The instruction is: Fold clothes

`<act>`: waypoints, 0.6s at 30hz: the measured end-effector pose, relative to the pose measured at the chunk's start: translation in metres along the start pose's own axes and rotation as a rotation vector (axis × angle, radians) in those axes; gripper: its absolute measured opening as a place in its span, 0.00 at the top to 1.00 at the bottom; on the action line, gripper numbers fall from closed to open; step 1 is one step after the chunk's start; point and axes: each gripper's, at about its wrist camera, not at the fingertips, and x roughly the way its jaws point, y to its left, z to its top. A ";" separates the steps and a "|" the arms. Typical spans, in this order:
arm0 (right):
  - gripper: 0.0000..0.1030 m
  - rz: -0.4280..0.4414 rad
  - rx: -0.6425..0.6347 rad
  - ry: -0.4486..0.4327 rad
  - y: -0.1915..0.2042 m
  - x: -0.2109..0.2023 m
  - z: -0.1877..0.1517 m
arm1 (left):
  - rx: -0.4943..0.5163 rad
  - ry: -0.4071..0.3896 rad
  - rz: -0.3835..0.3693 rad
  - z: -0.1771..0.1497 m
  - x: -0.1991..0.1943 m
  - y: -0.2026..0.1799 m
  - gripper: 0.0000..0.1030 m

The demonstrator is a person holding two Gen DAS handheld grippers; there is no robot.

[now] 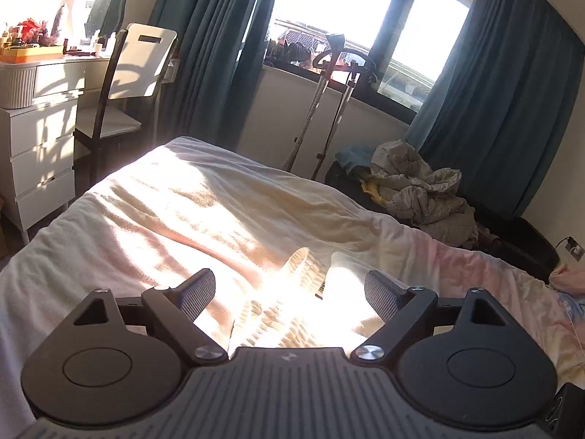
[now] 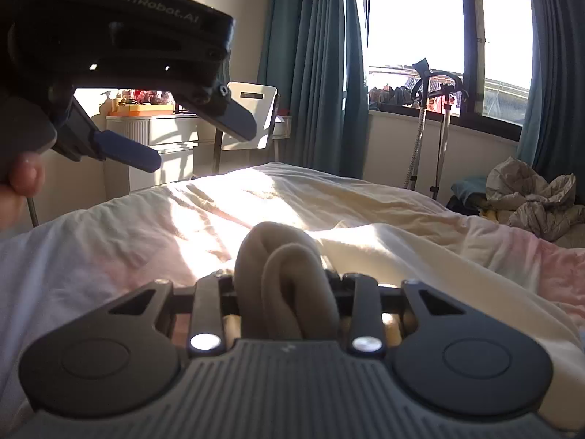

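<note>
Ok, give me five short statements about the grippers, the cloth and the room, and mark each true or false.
1. The right gripper is shut on a beige cloth. True.
2. The left gripper holds a garment. False: it is open, with nothing between its fingers.
3. The curtains are red. False: they are teal.
4. A white chair stands beside the dresser. True.
5. The crumpled grey jacket lies in the middle of the bed. False: it sits beyond the bed's right edge.
</note>
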 end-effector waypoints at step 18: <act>0.32 -0.211 0.347 -0.006 -0.149 -0.121 -0.029 | 0.148 0.111 0.056 -0.064 0.041 -0.042 0.12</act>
